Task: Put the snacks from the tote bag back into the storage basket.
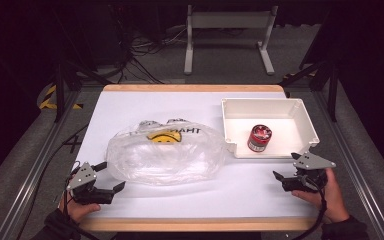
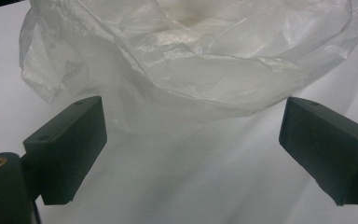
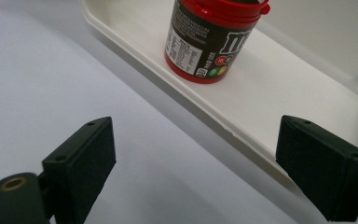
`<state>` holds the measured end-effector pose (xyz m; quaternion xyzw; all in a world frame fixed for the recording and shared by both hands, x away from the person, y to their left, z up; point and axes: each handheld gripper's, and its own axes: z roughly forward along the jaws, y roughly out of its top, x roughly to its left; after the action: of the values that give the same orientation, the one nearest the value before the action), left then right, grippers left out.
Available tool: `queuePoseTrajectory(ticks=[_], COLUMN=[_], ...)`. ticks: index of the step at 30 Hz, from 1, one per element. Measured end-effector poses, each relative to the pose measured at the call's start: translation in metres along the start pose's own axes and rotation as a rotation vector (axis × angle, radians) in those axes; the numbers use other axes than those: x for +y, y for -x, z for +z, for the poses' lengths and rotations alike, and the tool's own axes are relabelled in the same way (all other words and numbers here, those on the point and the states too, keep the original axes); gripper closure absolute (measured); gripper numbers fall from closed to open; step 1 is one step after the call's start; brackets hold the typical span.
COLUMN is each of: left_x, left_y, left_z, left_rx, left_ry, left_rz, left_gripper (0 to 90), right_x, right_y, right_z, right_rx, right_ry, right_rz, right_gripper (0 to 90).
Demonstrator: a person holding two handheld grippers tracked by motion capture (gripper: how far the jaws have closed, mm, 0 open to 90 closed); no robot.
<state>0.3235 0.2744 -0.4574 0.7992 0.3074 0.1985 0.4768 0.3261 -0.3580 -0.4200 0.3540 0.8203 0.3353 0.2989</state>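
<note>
The left tool (image 1: 103, 180) rests near the front left corner of the white table (image 1: 240, 195) with its jaws spread wide and nothing between them; just ahead of it lies a puffed, translucent plastic bag (image 1: 165, 155), whose crumpled near edge sits a little beyond the jaw tips in the left gripper view, not touching them. The bag carries a yellow smiley print on its far side; whether anything is inside cannot be told through the cloudy film. The right tool (image 1: 286, 181) sits near the front right corner, jaws likewise apart and empty, aimed at the near wall of a white tray (image 1: 300, 107) just ahead of it. Inside the tray a red-lidded candy tub (image 1: 259, 138) stands upright, close to that near wall. Both tools look parked, each facing the thing it would most likely handle, perhaps bagging the tub.
</note>
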Motion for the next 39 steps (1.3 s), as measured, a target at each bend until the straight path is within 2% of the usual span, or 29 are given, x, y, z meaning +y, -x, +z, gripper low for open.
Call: queuePoseTrajectory(ticks=[5, 9, 16, 21, 25, 27, 30, 33, 39], left_x=[0.0, 0.0, 0.0, 0.0, -0.001, -0.001, -0.001, -0.001, -0.001], left_y=[0.0, 0.0, 0.0, -0.001, 0.0, -0.001, -0.001, -0.001, -0.001], left_z=[0.0, 0.0, 0.0, -0.001, -0.002, -0.002, -0.002, -0.003, -0.002], left_rx=[0.001, -0.001, -0.004, 0.001, 0.003, 0.006, 0.006, 0.009, 0.008], left_ry=[0.0, 0.0, 0.003, 0.006, 0.019, 0.019, 0.02, 0.025, 0.022], left_rz=[0.001, 0.001, -0.008, -0.012, -0.021, -0.02, -0.019, -0.025, -0.024], left_gripper=[8.4, 8.3, 8.4, 8.4, 8.4, 8.4, 8.4, 8.4, 8.3], right_x=[-0.011, -0.023, -0.033, -0.039, -0.046, -0.047, -0.05, -0.05, -0.049], right_y=[0.001, 0.003, 0.004, 0.004, 0.002, 0.001, 0.002, 0.004, 0.003], right_z=[-0.002, -0.005, -0.009, -0.014, -0.02, -0.022, -0.025, -0.025, -0.023], right_rx=[-0.006, -0.004, -0.017, -0.056, -0.127, -0.149, -0.155, -0.153, -0.158], right_ry=[0.042, 0.088, 0.128, 0.183, 0.263, 0.282, 0.31, 0.314, 0.296], right_rz=[0.033, 0.082, 0.117, 0.151, 0.173, 0.18, 0.196, 0.221, 0.202], right_gripper=[12.4, 12.9, 13.4, 12.5, 12.5, 11.7, 10.9, 10.5, 10.0])
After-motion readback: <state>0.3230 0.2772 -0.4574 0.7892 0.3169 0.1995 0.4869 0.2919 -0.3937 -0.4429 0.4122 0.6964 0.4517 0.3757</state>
